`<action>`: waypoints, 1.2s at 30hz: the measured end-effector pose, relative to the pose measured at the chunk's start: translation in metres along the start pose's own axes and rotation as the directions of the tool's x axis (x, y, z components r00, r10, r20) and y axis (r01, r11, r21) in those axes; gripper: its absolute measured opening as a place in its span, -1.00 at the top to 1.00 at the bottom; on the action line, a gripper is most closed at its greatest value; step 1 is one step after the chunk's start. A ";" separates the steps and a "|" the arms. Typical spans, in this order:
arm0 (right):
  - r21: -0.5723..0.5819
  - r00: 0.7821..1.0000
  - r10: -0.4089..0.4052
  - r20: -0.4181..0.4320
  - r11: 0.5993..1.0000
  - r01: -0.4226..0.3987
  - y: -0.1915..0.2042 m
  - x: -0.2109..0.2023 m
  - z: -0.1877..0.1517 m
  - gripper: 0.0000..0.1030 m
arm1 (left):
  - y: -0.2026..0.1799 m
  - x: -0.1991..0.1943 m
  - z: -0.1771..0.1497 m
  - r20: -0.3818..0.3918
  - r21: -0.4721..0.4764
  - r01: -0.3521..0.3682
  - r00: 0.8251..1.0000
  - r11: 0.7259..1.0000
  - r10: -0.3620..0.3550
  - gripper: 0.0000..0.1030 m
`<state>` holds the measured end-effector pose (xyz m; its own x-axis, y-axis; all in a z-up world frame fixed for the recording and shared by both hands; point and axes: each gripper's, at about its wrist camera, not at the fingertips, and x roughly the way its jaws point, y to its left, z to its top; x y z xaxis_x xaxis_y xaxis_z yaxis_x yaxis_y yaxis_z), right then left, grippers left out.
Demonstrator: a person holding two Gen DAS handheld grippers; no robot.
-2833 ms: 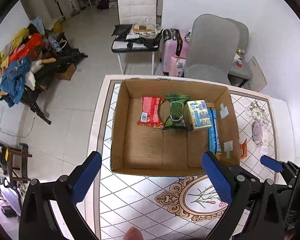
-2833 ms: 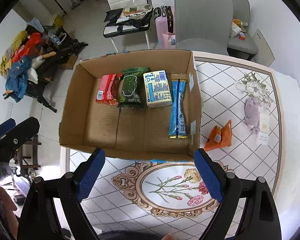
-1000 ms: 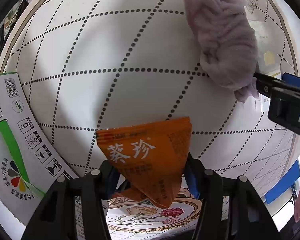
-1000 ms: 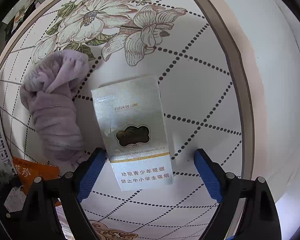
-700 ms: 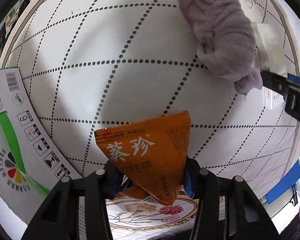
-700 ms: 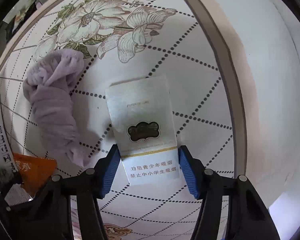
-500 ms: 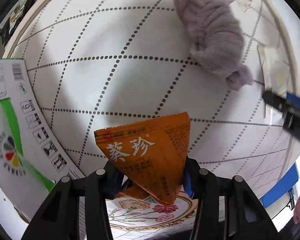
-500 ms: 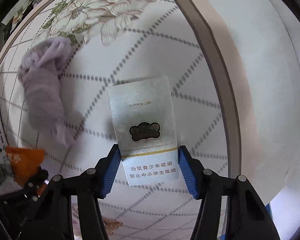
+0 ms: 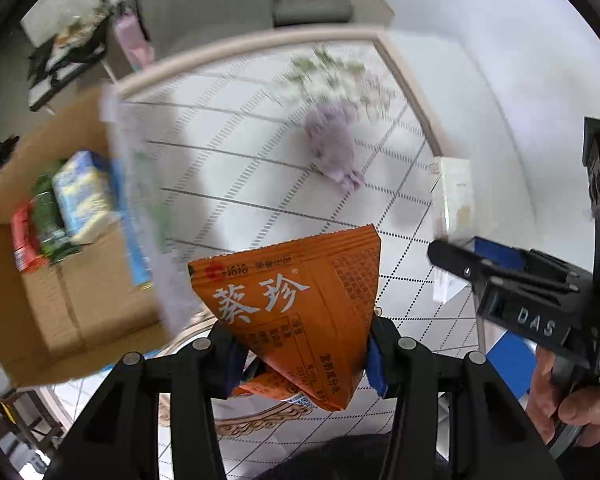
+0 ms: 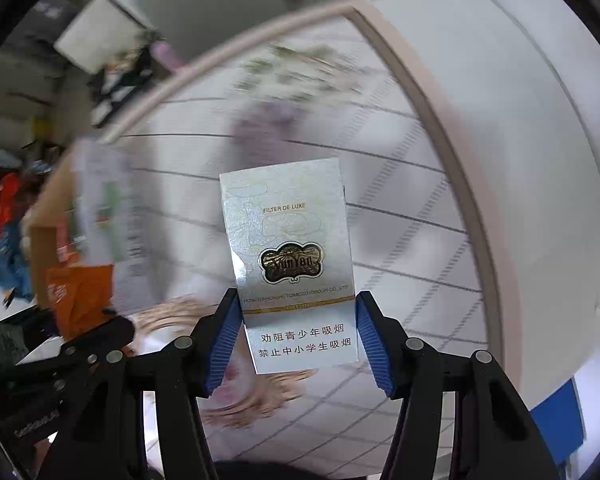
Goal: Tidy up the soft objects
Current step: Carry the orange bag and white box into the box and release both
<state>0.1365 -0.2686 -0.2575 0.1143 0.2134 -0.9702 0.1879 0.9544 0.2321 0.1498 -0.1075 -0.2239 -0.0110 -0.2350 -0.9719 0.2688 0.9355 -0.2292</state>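
My left gripper (image 9: 305, 354) is shut on an orange snack packet (image 9: 296, 300) and holds it above the table. My right gripper (image 10: 298, 340) is shut on a white cigarette pack (image 10: 290, 256), also lifted off the table; that pack shows in the left wrist view (image 9: 454, 196). A crumpled lilac cloth (image 9: 334, 144) lies on the patterned table (image 9: 260, 184) beyond both; it is a blur in the right wrist view (image 10: 272, 136). The cardboard box (image 9: 60, 308) at the left holds several packets (image 9: 80, 200).
The right gripper's body (image 9: 540, 300) and the hand holding it are close at my left gripper's right. The orange packet shows in the right wrist view (image 10: 80, 292) at the left. The table's rounded far edge (image 9: 260, 40) meets a white wall. Chairs stand behind.
Both grippers closed on their items and have now risen and pulled back from the table, lifting the orange packet and the cigarette pack. The box has come back into view at the left.
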 end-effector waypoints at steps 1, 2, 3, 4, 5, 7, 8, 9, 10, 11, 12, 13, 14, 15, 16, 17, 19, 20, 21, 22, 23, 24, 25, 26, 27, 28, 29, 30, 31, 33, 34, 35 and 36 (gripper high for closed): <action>-0.032 1.000 0.022 0.017 0.999 -0.022 0.024 -0.010 -0.003 -0.16 | 0.012 -0.013 -0.002 0.017 -0.010 0.005 1.000 1.000 -0.005 0.13; -0.055 0.999 0.034 0.021 0.998 -0.033 0.039 -0.017 -0.004 -0.16 | 0.027 -0.026 -0.003 0.038 -0.020 0.009 0.999 1.000 -0.008 0.13; -0.085 0.998 0.051 0.023 0.995 -0.049 0.056 -0.024 -0.006 -0.16 | 0.041 -0.041 -0.007 0.059 -0.031 0.006 0.998 1.000 -0.004 0.13; -0.114 0.997 0.074 0.027 0.991 -0.071 0.075 -0.034 -0.010 -0.16 | 0.055 -0.055 -0.011 0.080 -0.045 0.001 0.997 0.999 0.003 0.13; -0.145 0.996 0.091 0.026 0.986 -0.086 0.092 -0.041 -0.011 -0.16 | 0.067 -0.067 -0.015 0.102 -0.057 -0.005 0.995 0.998 0.011 0.13; -0.208 0.994 0.110 0.028 0.973 -0.102 0.135 -0.044 -0.016 -0.16 | 0.096 -0.091 -0.023 0.141 -0.085 -0.026 0.989 0.996 0.038 0.13; -0.236 0.993 0.117 0.028 0.966 -0.107 0.153 -0.048 -0.023 -0.16 | 0.109 -0.101 -0.029 0.156 -0.098 -0.034 0.987 0.995 0.049 0.13; -0.264 0.992 0.120 0.023 0.958 -0.110 0.172 -0.050 -0.029 -0.16 | 0.124 -0.109 -0.033 0.172 -0.119 -0.048 0.983 0.992 0.068 0.13; -0.286 0.992 0.125 0.019 0.951 -0.114 0.194 -0.048 -0.031 -0.16 | 0.140 -0.116 -0.037 0.182 -0.141 -0.066 0.979 0.988 0.091 0.13; -0.303 0.992 0.126 0.016 0.946 -0.115 0.210 -0.047 -0.033 -0.16 | 0.157 -0.120 -0.041 0.188 -0.160 -0.083 0.976 0.984 0.113 0.13; -0.327 0.992 0.124 0.007 0.938 -0.115 0.231 -0.040 -0.034 -0.16 | 0.169 -0.122 -0.044 0.188 -0.183 -0.095 0.973 0.979 0.130 0.13; -0.336 0.992 0.123 0.002 0.935 -0.115 0.243 -0.037 -0.036 -0.16 | 0.187 -0.125 -0.047 0.185 -0.213 -0.102 0.972 0.972 0.143 0.13; -0.351 0.993 0.119 -0.006 0.930 -0.114 0.260 -0.031 -0.037 -0.16 | 0.200 -0.123 -0.049 0.181 -0.230 -0.104 0.972 0.968 0.147 0.13; -0.362 0.993 0.115 -0.010 0.926 -0.111 0.271 -0.027 -0.039 -0.16 | 0.214 -0.122 -0.051 0.176 -0.250 -0.109 0.972 0.962 0.156 0.13; -0.378 0.994 0.105 -0.016 0.920 -0.104 0.286 -0.021 -0.041 -0.16 | 0.230 -0.119 -0.053 0.169 -0.277 -0.114 0.972 0.954 0.166 0.13; -0.390 0.995 0.096 -0.022 0.916 -0.097 0.298 -0.018 -0.043 -0.16 | 0.241 -0.117 -0.055 0.164 -0.291 -0.116 0.972 0.950 0.169 0.13; -0.408 0.996 0.077 -0.037 0.909 -0.085 0.320 -0.004 -0.045 -0.16 | 0.260 -0.113 -0.058 0.152 -0.317 -0.128 0.971 0.940 0.183 0.13; -0.413 0.997 0.069 -0.041 0.907 -0.080 0.326 0.000 -0.046 -0.16 | 0.268 -0.110 -0.059 0.146 -0.327 -0.131 0.972 0.936 0.187 0.13; -0.415 0.997 0.059 -0.045 0.907 -0.072 0.333 0.006 -0.046 -0.16 | 0.279 -0.104 -0.060 0.135 -0.340 -0.126 0.974 0.932 0.181 0.13; -0.415 0.997 0.051 -0.052 0.907 -0.068 0.339 0.014 -0.046 -0.16 | 0.283 -0.098 -0.060 0.130 -0.349 -0.122 0.976 0.929 0.176 0.13; -0.417 0.997 0.043 -0.061 0.907 -0.064 0.343 0.022 -0.046 -0.16 | 0.290 -0.094 -0.060 0.120 -0.358 -0.116 0.978 0.926 0.168 0.13; -0.413 0.997 0.032 -0.070 0.909 -0.058 0.348 0.031 -0.046 -0.16 | 0.299 -0.084 -0.060 0.104 -0.368 -0.106 0.982 0.924 0.155 0.13; -0.411 0.997 0.023 -0.079 0.910 -0.054 0.352 0.038 -0.046 -0.16 | 0.303 -0.082 -0.062 0.094 -0.377 -0.101 0.985 0.920 0.147 0.13; -0.409 0.996 0.017 -0.085 0.911 -0.050 0.354 0.047 -0.044 -0.16 | 0.310 -0.074 -0.062 0.078 -0.387 -0.092 0.988 0.917 0.132 0.13; -0.407 0.995 0.008 -0.095 0.912 -0.046 0.355 0.056 -0.043 -0.16 | 0.314 -0.068 -0.062 0.066 -0.393 -0.081 0.991 0.916 0.116 0.13; -0.402 0.994 -0.003 -0.106 0.915 -0.040 0.358 0.067 -0.042 -0.16 | 0.319 -0.059 -0.062 0.049 -0.402 -0.068 0.994 0.913 0.096 0.13; -0.400 0.993 -0.008 -0.116 0.916 -0.039 0.353 0.074 -0.039 -0.16 | 0.323 -0.052 -0.062 0.036 -0.405 -0.059 0.996 0.912 0.080 0.13; -0.394 0.992 -0.016 -0.127 0.918 -0.036 0.352 0.083 -0.038 -0.16 | 0.329 -0.042 -0.061 0.018 -0.411 -0.048 0.998 0.910 0.061 0.13; -0.386 0.990 -0.020 -0.137 0.922 -0.035 0.351 0.092 -0.036 -0.16 | 0.333 -0.036 -0.062 0.006 -0.417 -0.046 0.999 0.908 0.053 0.13; -0.378 0.988 -0.035 -0.152 0.925 -0.025 0.351 0.108 -0.035 -0.16 | 0.340 -0.020 -0.062 -0.024 -0.428 -0.039 0.999 0.903 0.032 0.13; -0.375 0.987 -0.037 -0.156 0.927 -0.024 0.350 0.113 -0.034 -0.16 | 0.343 -0.015 -0.062 -0.035 -0.432 -0.036 0.999 0.901 0.023 0.13; -0.370 0.986 -0.040 -0.161 0.929 -0.023 0.350 0.119 -0.033 -0.16 | 0.345 -0.010 -0.062 -0.045 -0.435 -0.031 0.999 0.900 0.013 0.13; -0.368 0.985 -0.042 -0.165 0.930 -0.022 0.349 0.124 -0.033 -0.16 | 0.347 -0.004 -0.062 -0.055 -0.436 -0.024 0.998 0.899 0.000 0.13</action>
<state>0.1841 0.0981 -0.2986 -0.0564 0.2049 -0.9771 -0.1865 0.9593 0.2120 0.1829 0.2343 -0.3030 -0.0643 -0.2199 -0.9734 -0.1782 0.9623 -0.2056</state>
